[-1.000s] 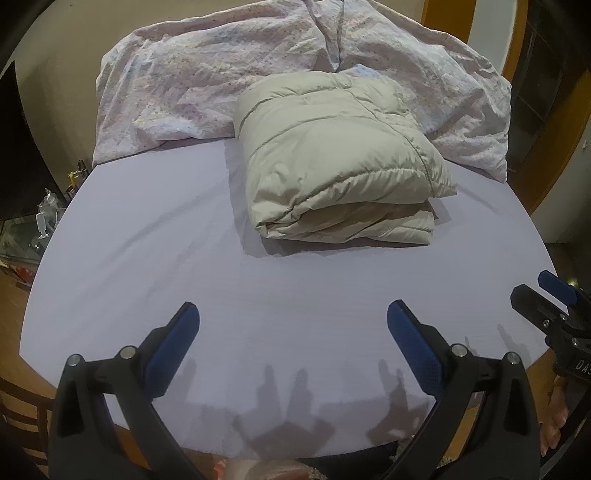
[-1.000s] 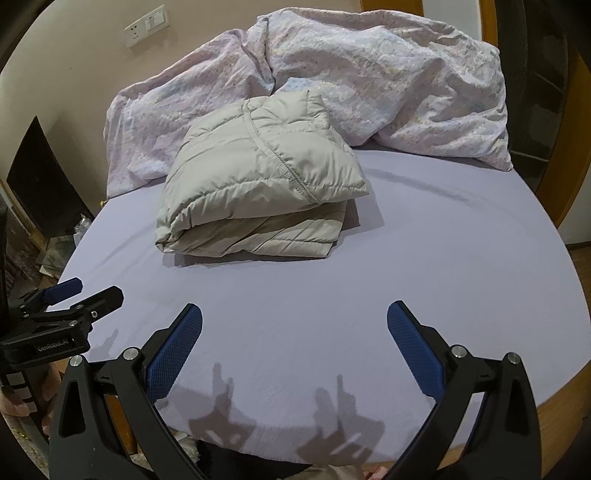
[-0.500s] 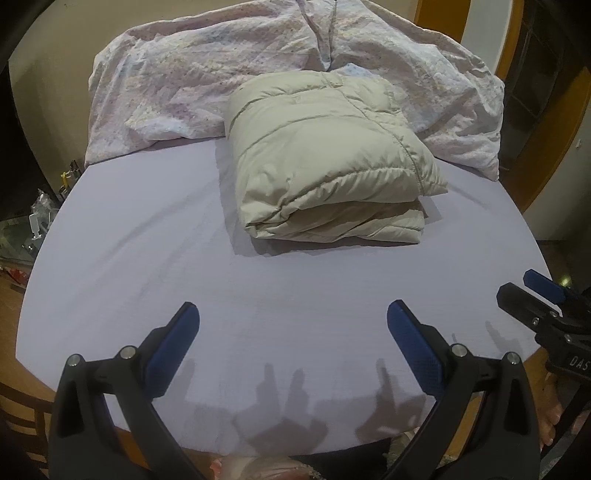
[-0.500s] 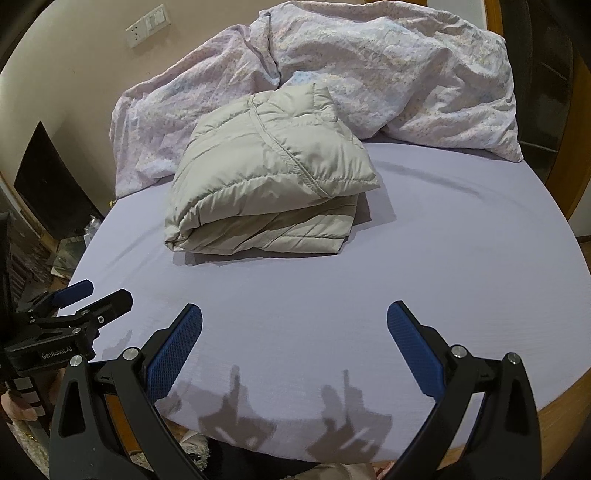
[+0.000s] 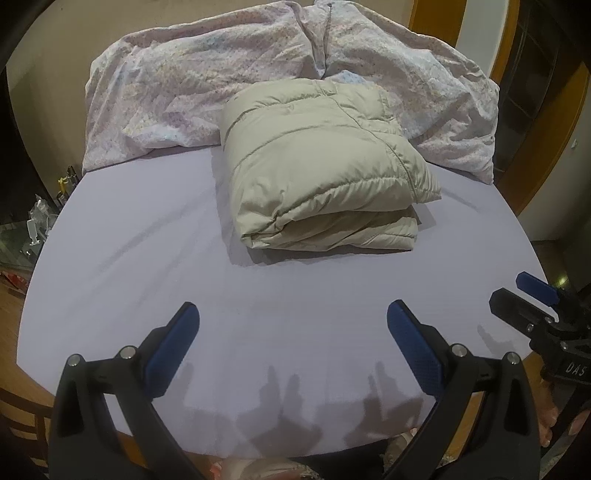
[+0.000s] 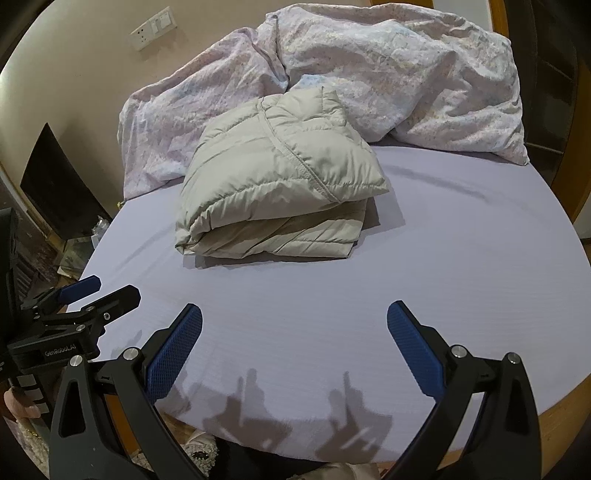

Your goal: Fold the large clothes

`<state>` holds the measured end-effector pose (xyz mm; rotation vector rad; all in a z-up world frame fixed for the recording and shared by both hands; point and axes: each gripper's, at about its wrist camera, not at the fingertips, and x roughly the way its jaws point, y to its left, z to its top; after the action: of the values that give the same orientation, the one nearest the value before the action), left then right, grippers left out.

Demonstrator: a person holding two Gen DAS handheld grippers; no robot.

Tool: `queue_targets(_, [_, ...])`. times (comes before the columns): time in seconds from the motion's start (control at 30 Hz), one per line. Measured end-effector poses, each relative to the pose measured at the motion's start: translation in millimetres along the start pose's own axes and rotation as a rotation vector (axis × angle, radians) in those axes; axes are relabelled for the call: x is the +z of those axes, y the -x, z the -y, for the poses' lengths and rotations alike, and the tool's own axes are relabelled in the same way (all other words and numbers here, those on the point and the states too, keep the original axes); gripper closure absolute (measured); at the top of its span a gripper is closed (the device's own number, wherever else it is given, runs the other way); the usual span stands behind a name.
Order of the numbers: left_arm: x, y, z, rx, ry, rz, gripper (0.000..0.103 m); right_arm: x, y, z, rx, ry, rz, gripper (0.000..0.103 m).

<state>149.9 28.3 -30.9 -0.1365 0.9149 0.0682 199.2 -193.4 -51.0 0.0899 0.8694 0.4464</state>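
Mid-bed [image 5: 129, 258], the jacket [image 5: 325, 177] sits folded into a compact stack, far edge against the duvet [image 5: 177, 92]; left gripper [image 5: 291, 332] and right gripper [image 6: 295, 332] both spread wide, empty, well short of it; folding looks done.

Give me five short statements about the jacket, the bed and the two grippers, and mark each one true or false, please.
1. The beige puffer jacket lies folded in a compact stack on the lilac sheet. True.
2. The left gripper is shut on the jacket. False: its jaws stand wide apart over bare sheet, short of the jacket.
3. A crumpled floral duvet is heaped behind the jacket. True.
4. The right gripper presses on top of the jacket. False: it is open, holds nothing and is apart from the jacket.
5. A wall socket plate shows in the right wrist view. True.
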Motion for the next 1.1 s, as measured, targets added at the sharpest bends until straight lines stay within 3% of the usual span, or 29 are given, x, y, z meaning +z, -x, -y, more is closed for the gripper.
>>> queue_targets(1.1, [2.1,1.4,10.9,-0.034,-0.022,0.002,0.002,1.5,6.9,3.8,0.008,-0.014,0.019,0.001])
